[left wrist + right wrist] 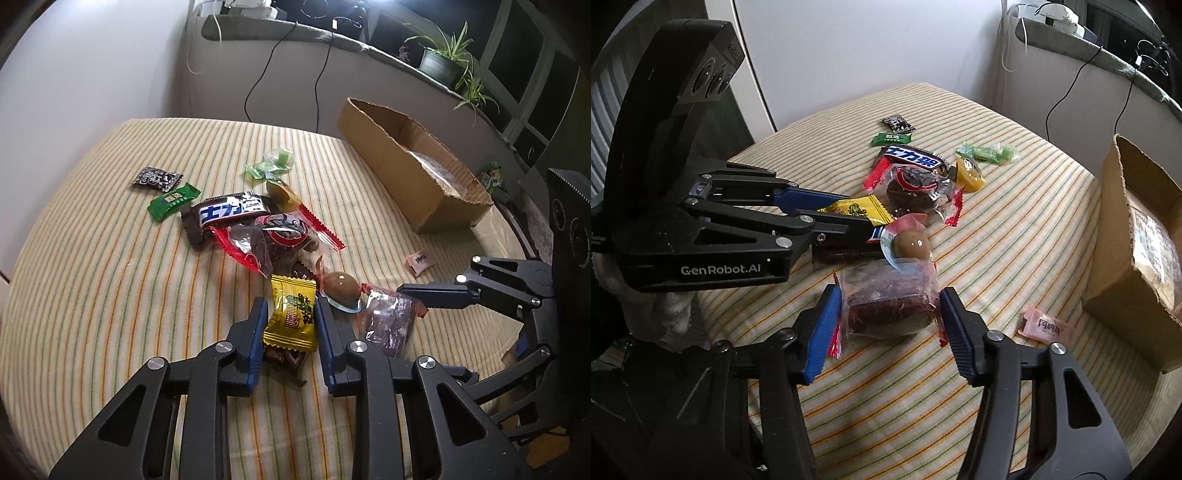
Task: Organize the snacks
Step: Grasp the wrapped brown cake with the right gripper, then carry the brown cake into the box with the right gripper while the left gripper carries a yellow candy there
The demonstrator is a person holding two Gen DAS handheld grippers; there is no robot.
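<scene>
On the striped cloth (110, 295), left wrist view: the left gripper (291, 325) was clamped on the yellow candy packet (291, 317), both pads against its sides. A dark wrapper (284, 358) lay under the packet and a brown ball sweet (340, 290) just beside it. Risk: lifting could drag that wrapper along, or the slick packet could slide out of the pinch. The cardboard box (391, 166) stood well apart, far right, apparently the place for the snacks.

Right wrist view: the right gripper (886, 325) straddled the clear packet of dark snack (890, 306); the left pad touched its crimped edge, the right pad looked just clear, so not gripping yet. Risks: closing on crinkly film alone would give a weak hold; the left gripper worked close by, so the two could knock together. The pink sweet (1045, 326) lay loose near the box (1137, 266).
</scene>
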